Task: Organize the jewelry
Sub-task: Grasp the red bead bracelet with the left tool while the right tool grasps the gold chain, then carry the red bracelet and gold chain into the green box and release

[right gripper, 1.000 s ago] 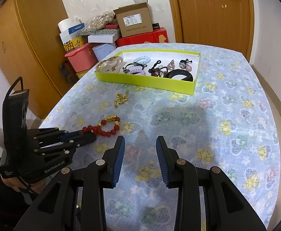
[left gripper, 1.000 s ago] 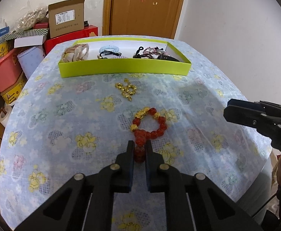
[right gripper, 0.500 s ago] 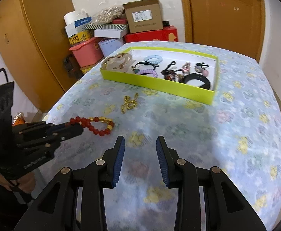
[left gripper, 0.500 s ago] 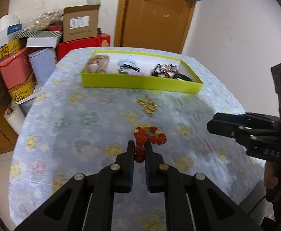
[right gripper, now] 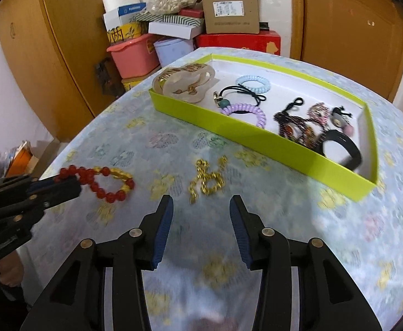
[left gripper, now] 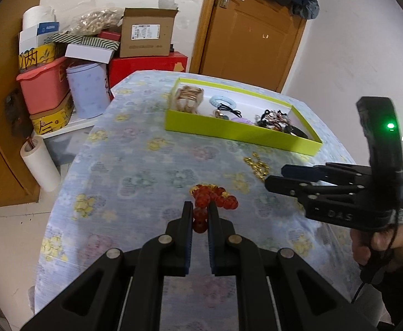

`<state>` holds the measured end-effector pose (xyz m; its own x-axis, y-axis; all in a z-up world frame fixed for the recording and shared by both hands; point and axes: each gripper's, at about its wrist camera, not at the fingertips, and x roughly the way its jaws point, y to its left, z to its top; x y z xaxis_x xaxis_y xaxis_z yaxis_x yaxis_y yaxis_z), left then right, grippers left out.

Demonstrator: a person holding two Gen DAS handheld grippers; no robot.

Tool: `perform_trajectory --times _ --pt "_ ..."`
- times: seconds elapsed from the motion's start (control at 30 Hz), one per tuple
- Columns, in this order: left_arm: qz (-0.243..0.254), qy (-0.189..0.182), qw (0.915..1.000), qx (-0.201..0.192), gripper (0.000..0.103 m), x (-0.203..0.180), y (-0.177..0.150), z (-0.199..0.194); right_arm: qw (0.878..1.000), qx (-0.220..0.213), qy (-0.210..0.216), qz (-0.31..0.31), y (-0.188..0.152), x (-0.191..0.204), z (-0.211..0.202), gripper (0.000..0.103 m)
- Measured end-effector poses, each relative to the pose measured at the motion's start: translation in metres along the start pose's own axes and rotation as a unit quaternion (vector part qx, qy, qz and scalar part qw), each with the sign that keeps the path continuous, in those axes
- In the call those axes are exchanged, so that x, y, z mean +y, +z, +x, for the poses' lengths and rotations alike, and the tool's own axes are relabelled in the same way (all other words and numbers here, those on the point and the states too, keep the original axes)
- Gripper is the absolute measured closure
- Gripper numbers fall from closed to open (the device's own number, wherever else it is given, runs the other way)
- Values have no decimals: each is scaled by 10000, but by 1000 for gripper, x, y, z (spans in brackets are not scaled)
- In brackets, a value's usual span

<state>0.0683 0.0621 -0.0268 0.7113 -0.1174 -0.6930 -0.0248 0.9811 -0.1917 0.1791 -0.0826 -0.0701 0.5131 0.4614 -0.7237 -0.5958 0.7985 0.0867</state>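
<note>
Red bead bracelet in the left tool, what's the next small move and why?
Probably carry the red bead bracelet with gold charms forward to the lime-green cardboard tray and release it inside. The left tool is shut on its beads, and the tray already holds hair ties and bangles. The right tool is open above the gold chain.

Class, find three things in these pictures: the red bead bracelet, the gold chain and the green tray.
red bead bracelet [right gripper: 110, 184], right wrist view, on the beads of its loop.
gold chain [right gripper: 208, 180], right wrist view, on its bunched links.
green tray [right gripper: 229, 128], right wrist view, on its near wall.
</note>
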Motion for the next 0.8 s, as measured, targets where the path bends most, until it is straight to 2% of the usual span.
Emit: perform_trajectory --times 0.27,0.3,0.33,0.4,0.43,0.57,0.8 --pt "-83 -12 10000 -39 93 9 1 1 9991 28 -301 -295 11 12 16 59" --pt "-90 -15 10000 -38 93 9 1 1 9987 22 -367 -347 12 14 17 64" --pt "-94 -19 9999 -38 93 10 1 2 9983 10 -430 -384 12 15 18 76" --pt "-98 -25 9999 -32 93 10 1 3 9984 4 -417 -379 12 16 18 90" --pt "-99 -30 9999 -31 93 10 1 2 9984 9 -428 -382 13 17 18 93" --pt "-96 -50 9999 -24 93 10 0 2 9982 21 -426 -411 12 18 18 97" --pt "-70 -68 9999 -36 93 7 0 0 9994 -42 -183 -281 9 18 3 98"
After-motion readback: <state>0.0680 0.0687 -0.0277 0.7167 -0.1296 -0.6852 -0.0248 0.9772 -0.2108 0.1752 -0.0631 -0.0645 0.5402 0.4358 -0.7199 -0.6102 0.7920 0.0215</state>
